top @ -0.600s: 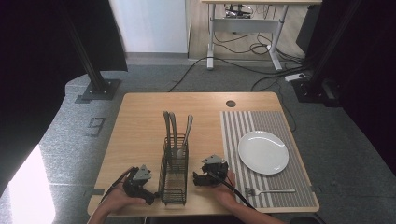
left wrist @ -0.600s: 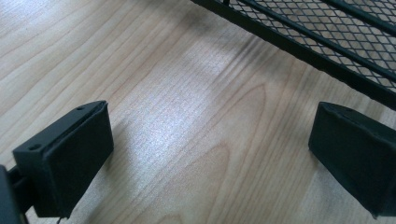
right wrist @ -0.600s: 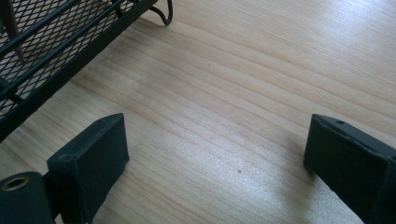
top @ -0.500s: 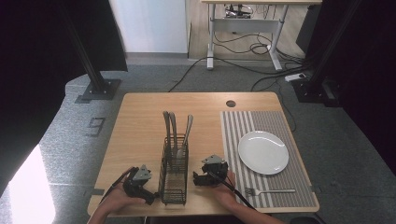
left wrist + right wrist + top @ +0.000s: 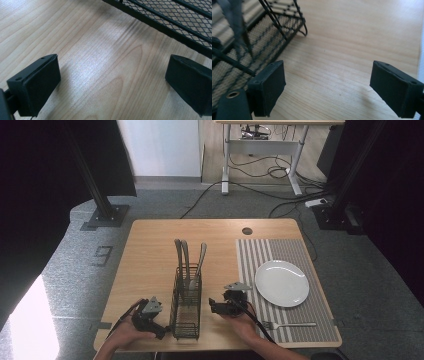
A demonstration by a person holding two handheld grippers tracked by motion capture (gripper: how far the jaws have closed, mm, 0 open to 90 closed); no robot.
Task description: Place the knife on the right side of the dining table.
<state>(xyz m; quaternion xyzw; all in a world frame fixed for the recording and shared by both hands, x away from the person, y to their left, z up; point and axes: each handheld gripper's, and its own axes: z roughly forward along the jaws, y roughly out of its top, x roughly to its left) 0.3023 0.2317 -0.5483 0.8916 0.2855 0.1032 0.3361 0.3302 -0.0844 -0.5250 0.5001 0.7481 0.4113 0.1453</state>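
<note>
High view: left gripper and right gripper flank mesh caddy, both wide open, empty.

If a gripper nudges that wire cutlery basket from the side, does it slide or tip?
Probably tips before it slides: the basket is tall and narrow, and the cutlery handles stick well above its rim, so weight likely sits high. The thin mesh looks light and stiff. On the smooth wooden table, a low push may slide it.
</note>
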